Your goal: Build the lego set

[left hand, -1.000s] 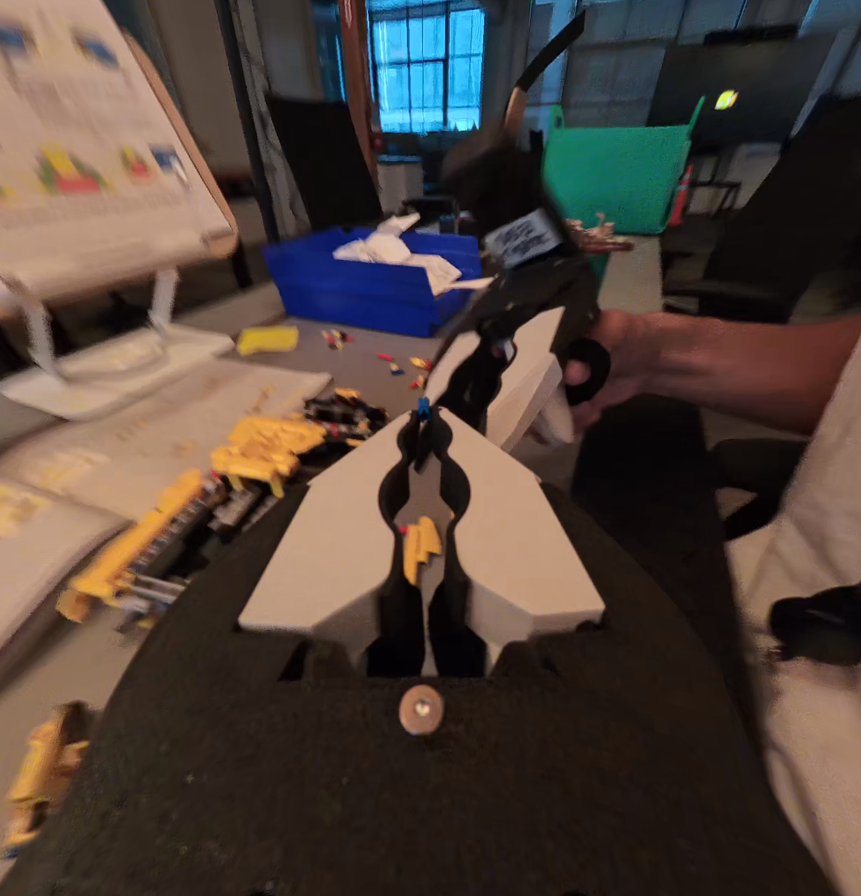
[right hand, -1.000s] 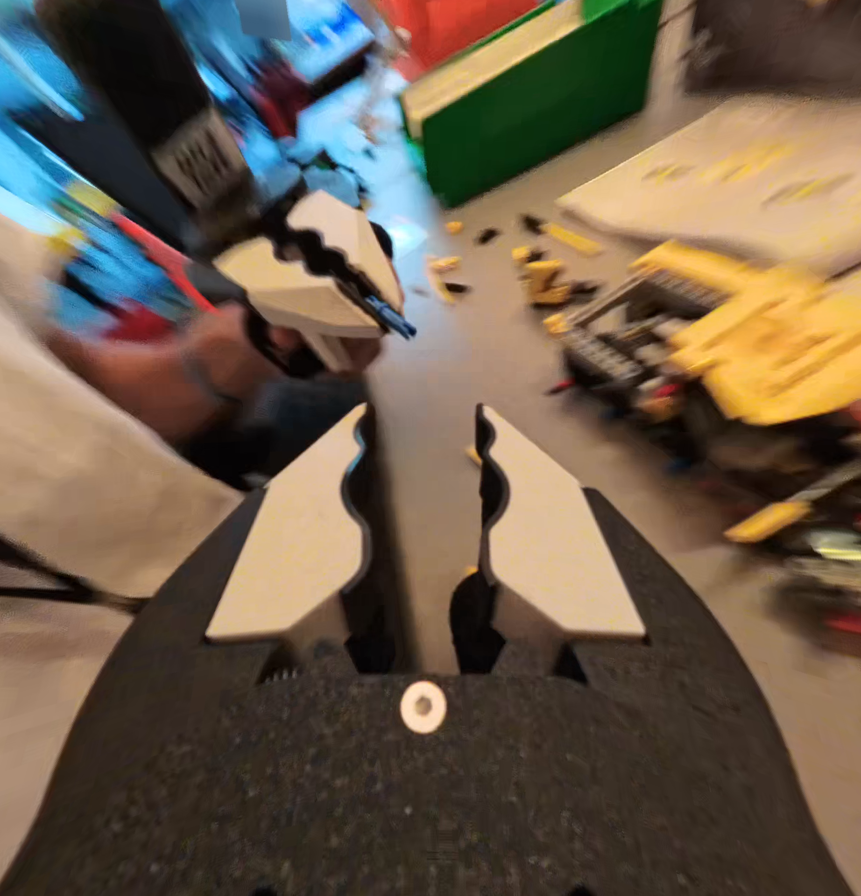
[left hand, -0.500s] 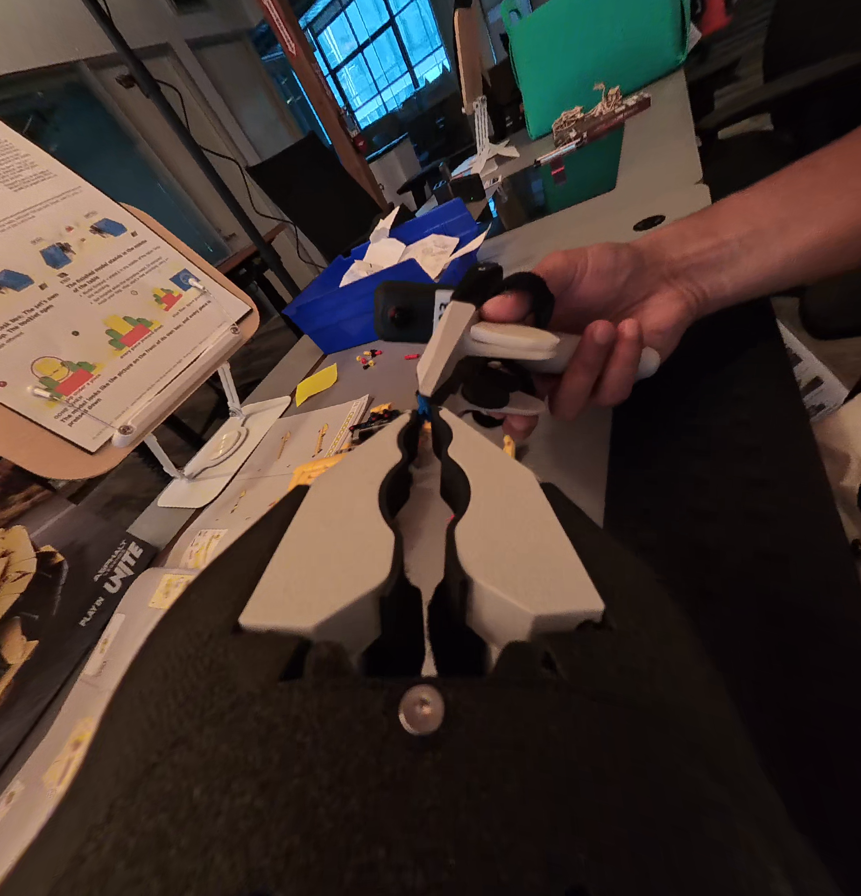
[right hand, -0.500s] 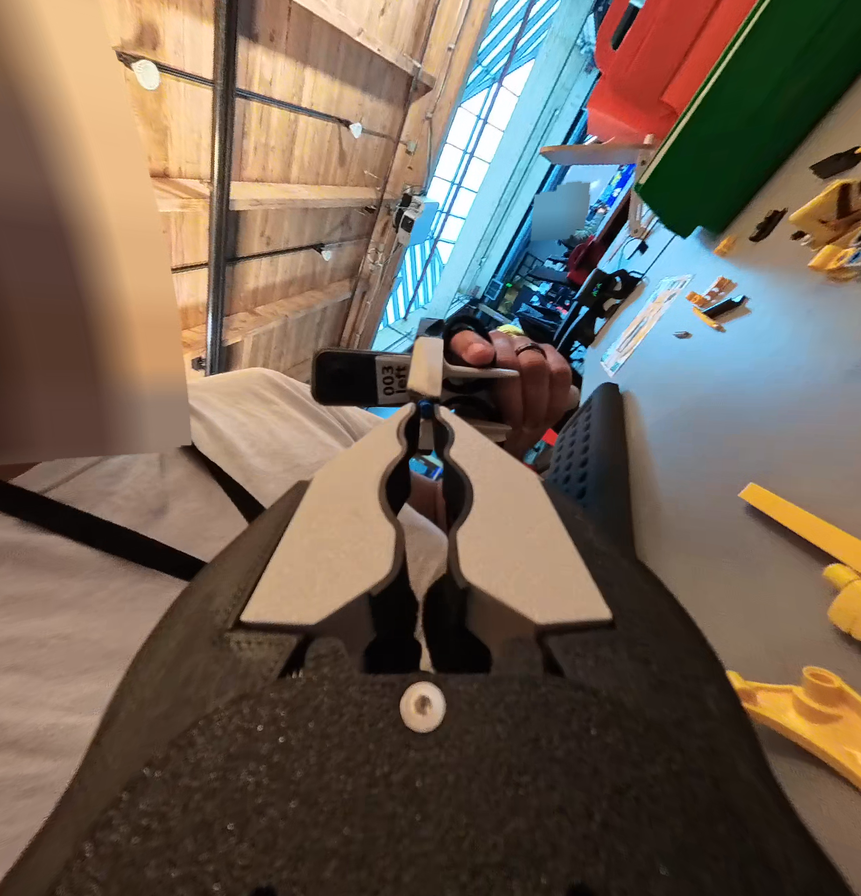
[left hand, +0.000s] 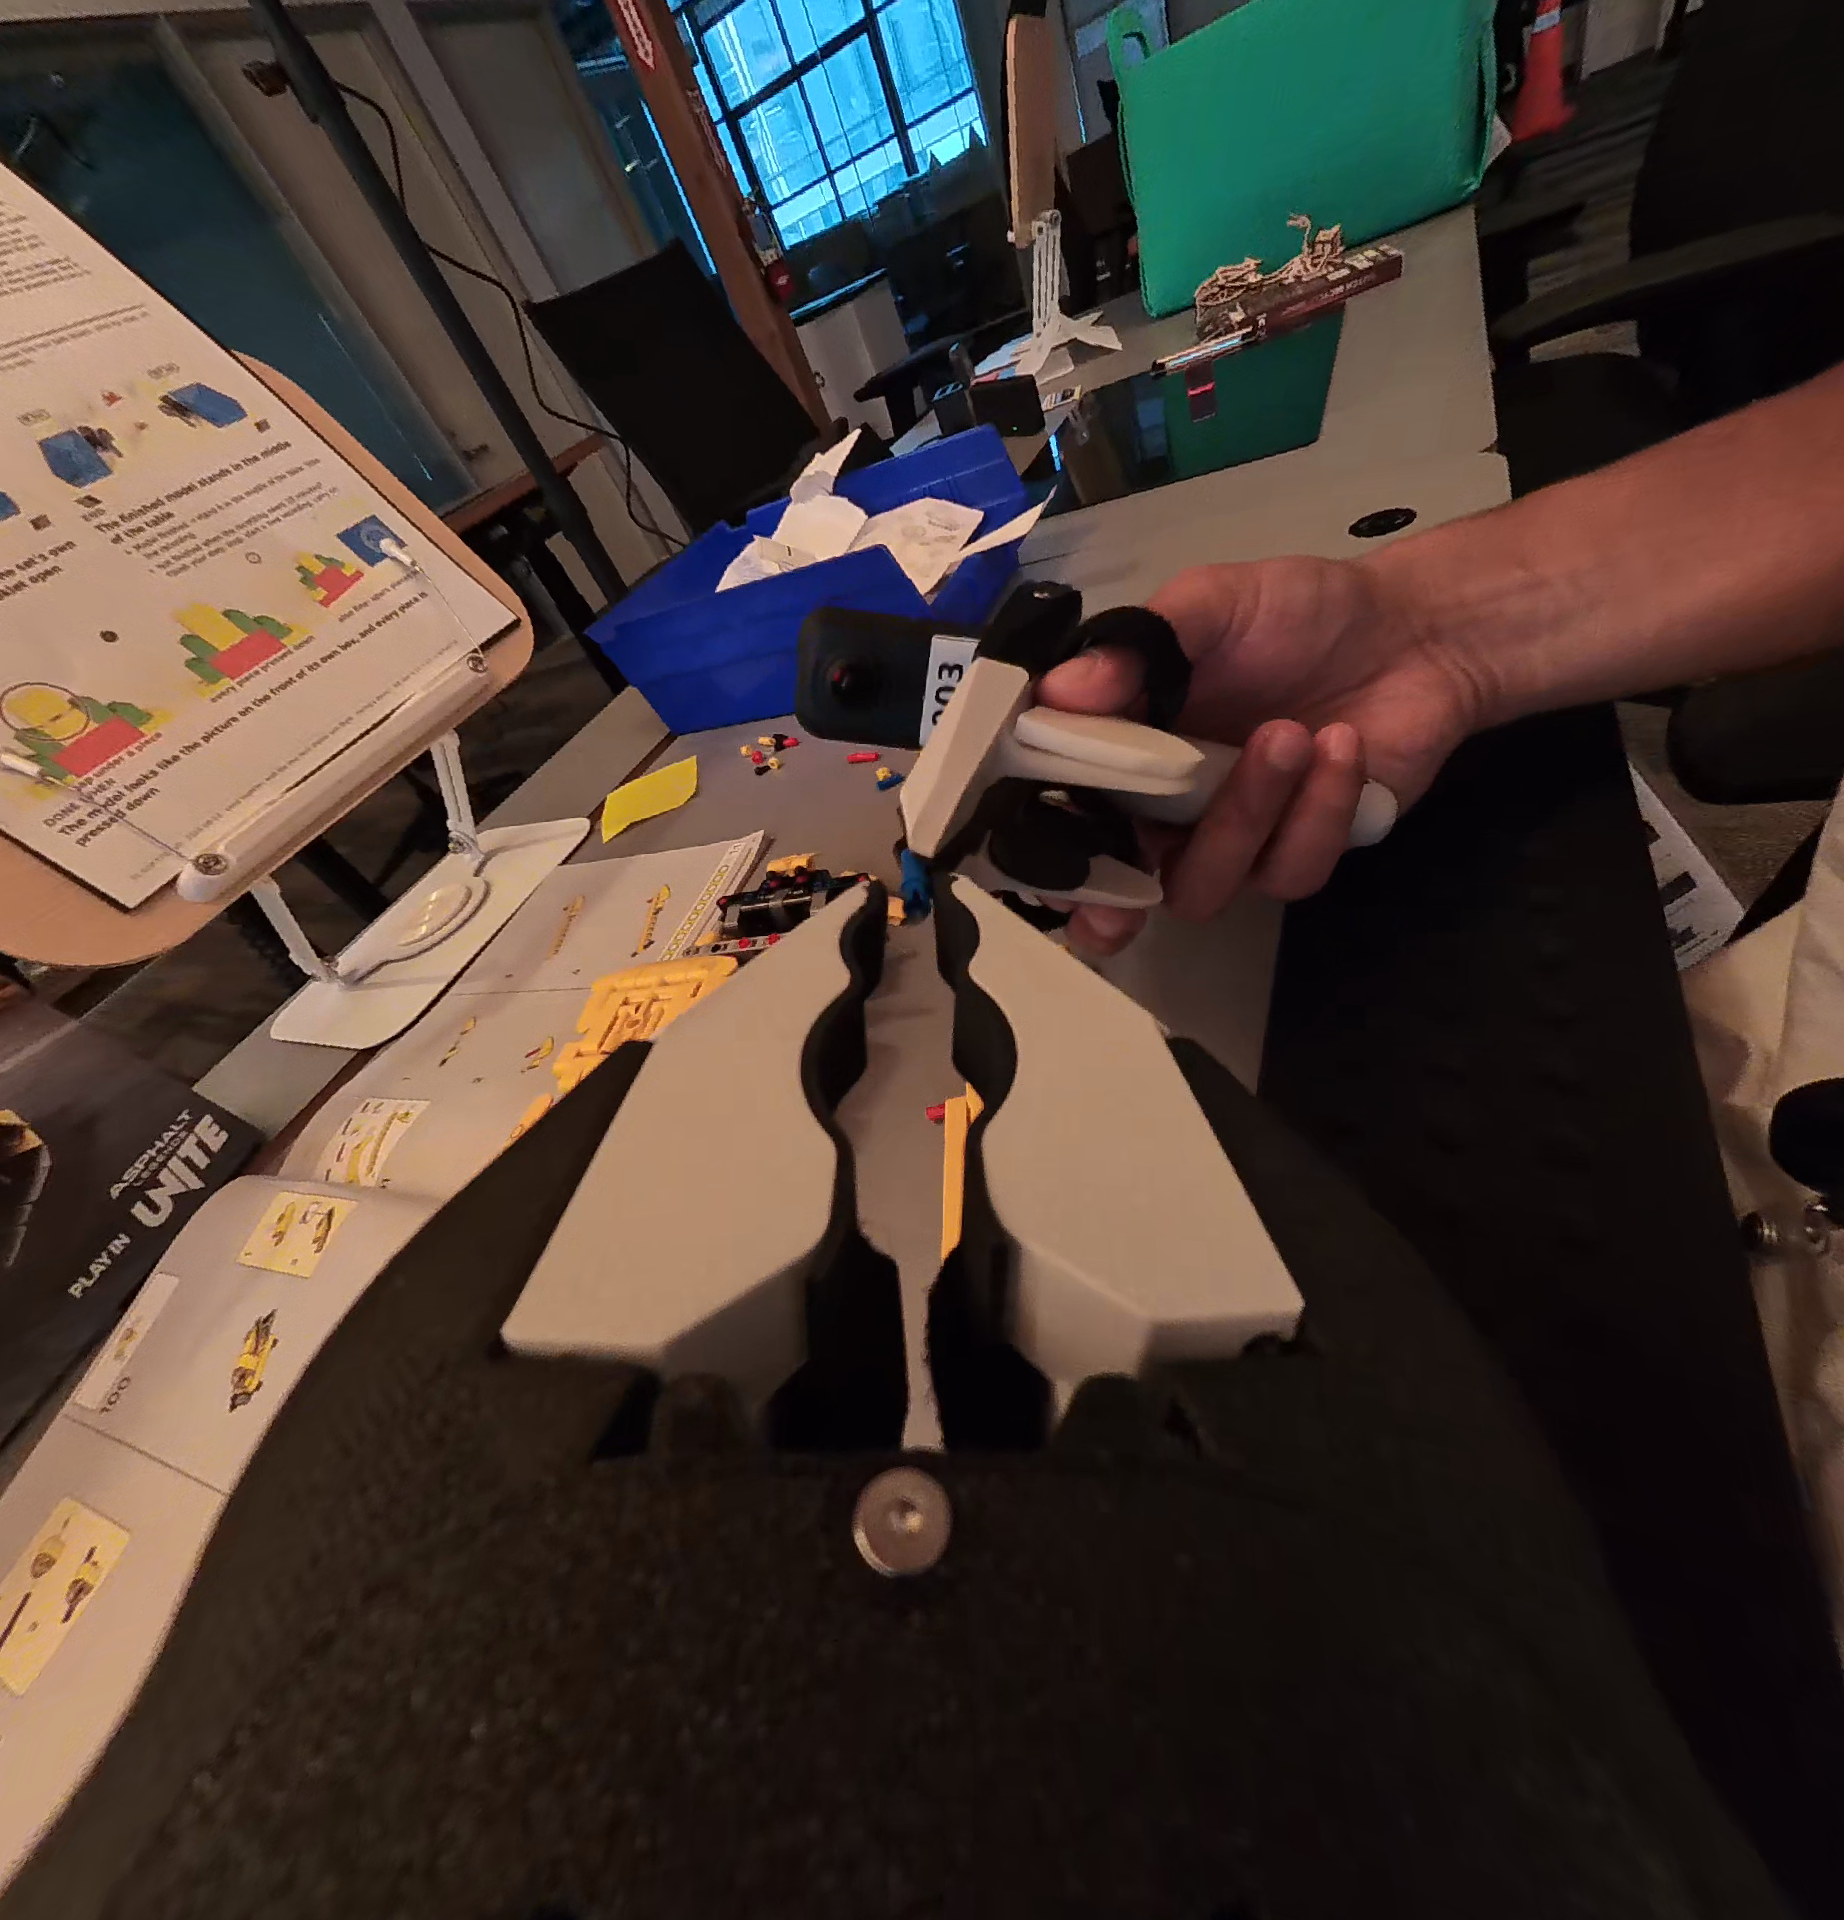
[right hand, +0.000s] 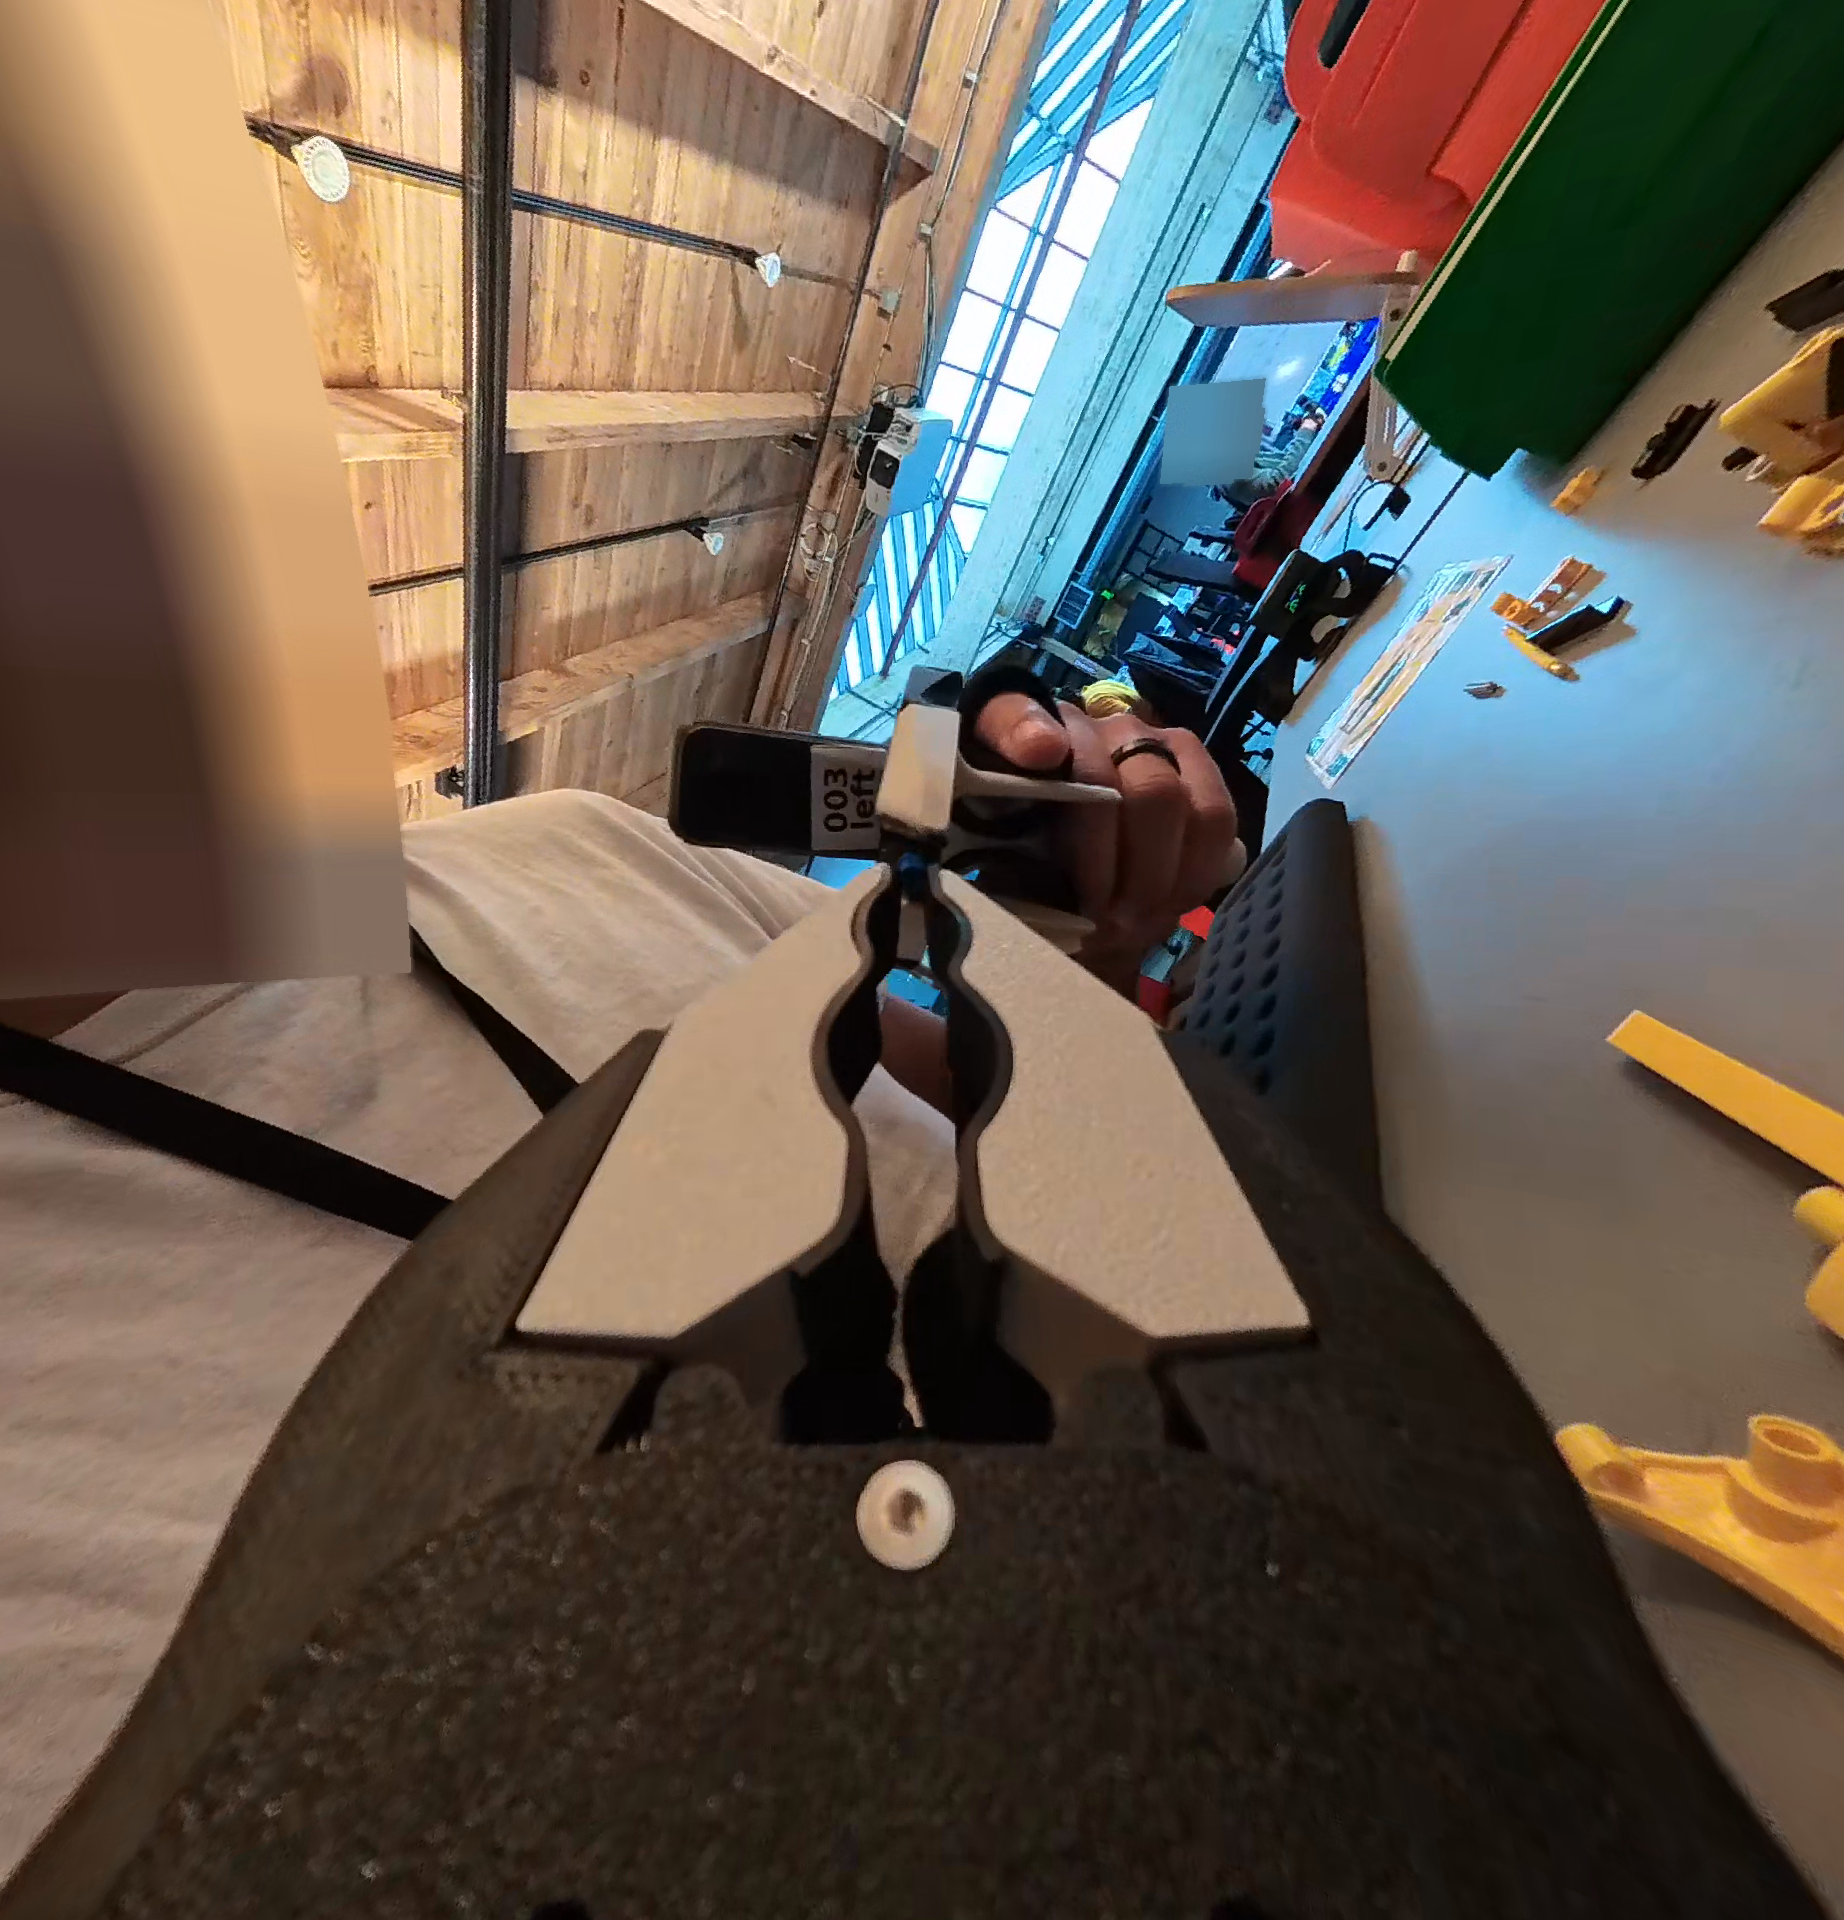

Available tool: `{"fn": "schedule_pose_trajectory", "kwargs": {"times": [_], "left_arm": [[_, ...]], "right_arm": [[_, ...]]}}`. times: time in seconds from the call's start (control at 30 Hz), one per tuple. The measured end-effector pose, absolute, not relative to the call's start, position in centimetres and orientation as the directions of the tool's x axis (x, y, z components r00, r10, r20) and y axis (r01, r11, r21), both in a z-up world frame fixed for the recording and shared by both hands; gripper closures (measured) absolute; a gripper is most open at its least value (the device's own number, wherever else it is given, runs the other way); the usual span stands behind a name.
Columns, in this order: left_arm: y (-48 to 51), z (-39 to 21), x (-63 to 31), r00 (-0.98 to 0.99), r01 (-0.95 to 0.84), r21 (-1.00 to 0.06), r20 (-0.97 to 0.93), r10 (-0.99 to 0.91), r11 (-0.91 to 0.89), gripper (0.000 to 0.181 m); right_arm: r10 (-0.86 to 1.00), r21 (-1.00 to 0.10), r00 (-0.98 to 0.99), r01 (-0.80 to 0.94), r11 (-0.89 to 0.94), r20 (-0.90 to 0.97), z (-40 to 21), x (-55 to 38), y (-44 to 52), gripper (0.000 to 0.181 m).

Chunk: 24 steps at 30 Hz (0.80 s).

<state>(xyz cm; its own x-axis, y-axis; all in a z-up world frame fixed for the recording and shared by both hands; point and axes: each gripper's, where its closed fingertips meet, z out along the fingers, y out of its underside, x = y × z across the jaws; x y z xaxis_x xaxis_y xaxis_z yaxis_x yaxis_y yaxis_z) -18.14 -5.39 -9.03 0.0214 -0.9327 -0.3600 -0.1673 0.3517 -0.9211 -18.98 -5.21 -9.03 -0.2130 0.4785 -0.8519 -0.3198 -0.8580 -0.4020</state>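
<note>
A small blue pin (left hand: 911,881) is held in the air between both grippers, tip to tip. My left gripper (left hand: 913,899) pinches it at the fingertips, jaws a sliver apart. My right gripper (left hand: 923,847), held in a hand, meets it from above. In the right wrist view, my right gripper (right hand: 910,888) is shut on the blue pin (right hand: 907,868), and the left gripper (right hand: 905,826) touches its far end. A partly built yellow and black model (left hand: 689,977) lies on the grey table (left hand: 1188,540) beyond the fingers.
An open instruction booklet (left hand: 544,956) lies under the model. A board on a white stand (left hand: 201,623) is at the left, and a blue bin (left hand: 752,634) with papers at the back. Loose yellow parts (right hand: 1770,1538) and a green box (right hand: 1624,260) show at the right. The tips of both grippers are at nearly the same place.
One second ago my right gripper was open and apart from the left one. It came to the pin and shut on its free end. In the last half second both barely moved.
</note>
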Motion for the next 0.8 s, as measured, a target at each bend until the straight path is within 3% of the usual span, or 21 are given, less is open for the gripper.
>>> {"fn": "schedule_pose_trajectory", "kwargs": {"times": [0.43, 0.8], "left_arm": [[-5.74, -9.24, -18.18, -0.006, -0.190, -0.873, -0.457, -0.890, 0.449, 0.177], [-5.94, -8.97, -17.81, 0.015, -0.167, -0.903, -0.404, -0.915, 0.396, 0.175]], "right_arm": [[0.499, -0.438, -0.174, -0.296, -0.849, -0.849, -9.06, -18.66, -5.34, 0.176], [0.483, -0.421, -0.192, -0.289, -0.860, -0.854, -9.09, -19.03, -5.54, 0.178]]}}
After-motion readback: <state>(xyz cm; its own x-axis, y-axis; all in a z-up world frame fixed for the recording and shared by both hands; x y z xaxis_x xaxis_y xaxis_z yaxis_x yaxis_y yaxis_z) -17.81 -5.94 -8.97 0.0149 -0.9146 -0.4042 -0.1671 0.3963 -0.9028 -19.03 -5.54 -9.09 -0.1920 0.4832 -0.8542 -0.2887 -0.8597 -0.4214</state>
